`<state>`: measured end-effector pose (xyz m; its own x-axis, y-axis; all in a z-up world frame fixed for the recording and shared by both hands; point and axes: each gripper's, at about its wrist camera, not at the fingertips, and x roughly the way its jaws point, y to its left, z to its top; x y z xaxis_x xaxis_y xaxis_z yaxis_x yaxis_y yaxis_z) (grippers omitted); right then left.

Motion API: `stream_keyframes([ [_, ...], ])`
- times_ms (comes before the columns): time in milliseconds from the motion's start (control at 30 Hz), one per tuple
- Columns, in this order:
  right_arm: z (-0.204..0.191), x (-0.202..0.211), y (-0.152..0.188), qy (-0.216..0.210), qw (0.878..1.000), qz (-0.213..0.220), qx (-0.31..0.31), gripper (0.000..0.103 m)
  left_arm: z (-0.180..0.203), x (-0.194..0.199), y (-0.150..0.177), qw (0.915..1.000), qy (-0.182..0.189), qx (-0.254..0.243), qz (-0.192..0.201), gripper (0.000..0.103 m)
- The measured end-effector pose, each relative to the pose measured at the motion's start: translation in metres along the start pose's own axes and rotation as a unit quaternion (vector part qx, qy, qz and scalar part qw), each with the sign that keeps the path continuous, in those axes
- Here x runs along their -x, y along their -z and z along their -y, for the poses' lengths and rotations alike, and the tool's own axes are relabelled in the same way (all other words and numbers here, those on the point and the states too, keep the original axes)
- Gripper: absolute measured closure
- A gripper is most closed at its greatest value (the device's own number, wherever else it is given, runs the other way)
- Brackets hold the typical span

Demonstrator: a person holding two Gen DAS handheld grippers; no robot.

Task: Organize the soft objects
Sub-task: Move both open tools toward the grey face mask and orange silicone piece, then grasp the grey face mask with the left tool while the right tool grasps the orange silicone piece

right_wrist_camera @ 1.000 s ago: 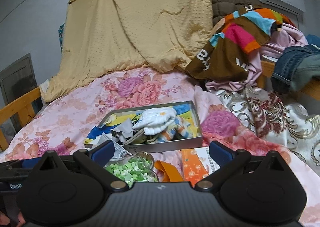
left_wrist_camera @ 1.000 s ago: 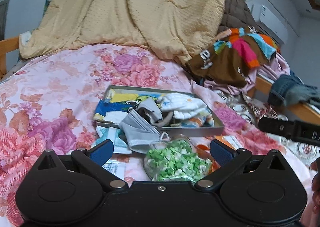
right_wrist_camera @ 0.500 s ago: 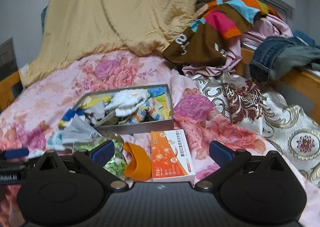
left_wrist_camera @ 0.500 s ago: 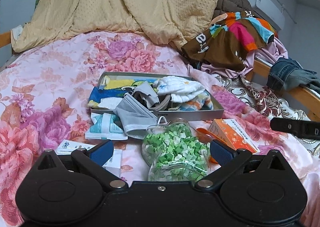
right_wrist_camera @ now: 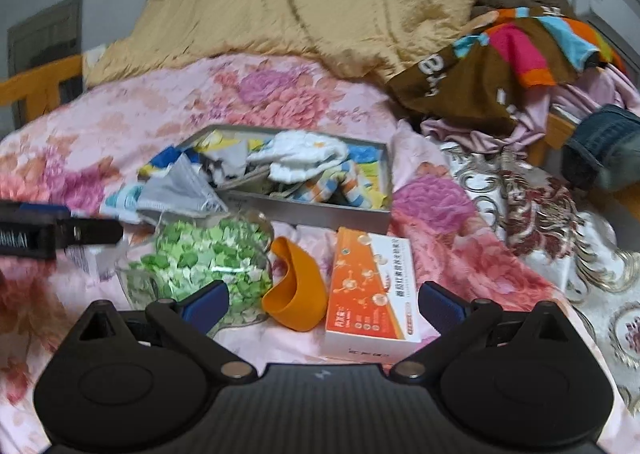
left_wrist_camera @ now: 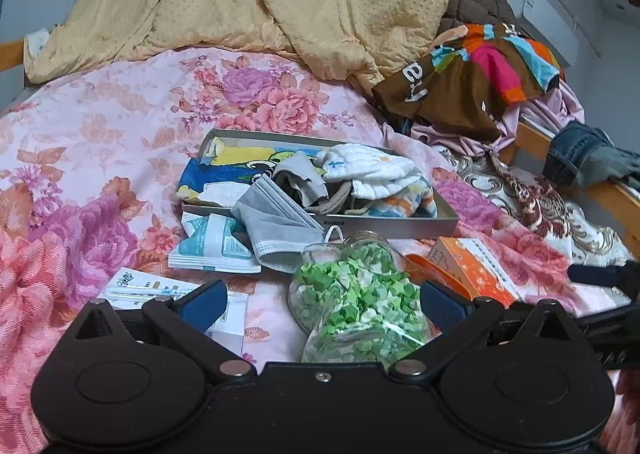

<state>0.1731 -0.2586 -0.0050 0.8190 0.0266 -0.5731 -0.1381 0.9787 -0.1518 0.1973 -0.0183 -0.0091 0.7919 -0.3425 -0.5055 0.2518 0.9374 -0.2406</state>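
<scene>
Left claw nearer jar, spread wide, tray beyond

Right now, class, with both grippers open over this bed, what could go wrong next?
1. The grey face mask hangs over the tray rim; a careless pull might drag other cloths out.
2. The glass jar of green bits lies on its side between the left gripper fingers and may roll if nudged.
</scene>
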Motion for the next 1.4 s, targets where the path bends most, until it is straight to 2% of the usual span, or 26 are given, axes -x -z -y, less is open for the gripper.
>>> stream_keyframes([
  [267,-0.013,-0.025,-0.003,-0.01,0.997,0.0,0.08,0.0,-0.015,-0.022,-0.007,0.9988,0.023,0.035,0.025,0.001],
  [467,-0.024,-0.036,0.003,0.002,0.991,-0.005,0.136,0.0,-0.017,-0.046,-0.017,0.9986,0.036,0.02,0.034,0.001],
  [633,-0.039,-0.049,0.014,0.02,0.979,-0.016,0.202,0.001,-0.018,-0.064,-0.024,0.9986,0.044,0.009,0.03,0.001],
  [900,-0.042,-0.058,0.016,0.017,0.977,-0.019,0.21,0.001,-0.028,-0.082,-0.024,0.9973,0.065,0.032,0.006,0.001],
  [1067,-0.041,-0.064,0.014,0.018,0.977,-0.015,0.21,0.007,-0.033,-0.088,-0.024,0.9962,0.068,0.054,0.001,0.001],
  [1400,-0.044,-0.071,0.014,0.026,0.975,-0.011,0.218,0.02,-0.048,-0.096,-0.024,0.9892,0.08,0.122,-0.017,0.021],
])
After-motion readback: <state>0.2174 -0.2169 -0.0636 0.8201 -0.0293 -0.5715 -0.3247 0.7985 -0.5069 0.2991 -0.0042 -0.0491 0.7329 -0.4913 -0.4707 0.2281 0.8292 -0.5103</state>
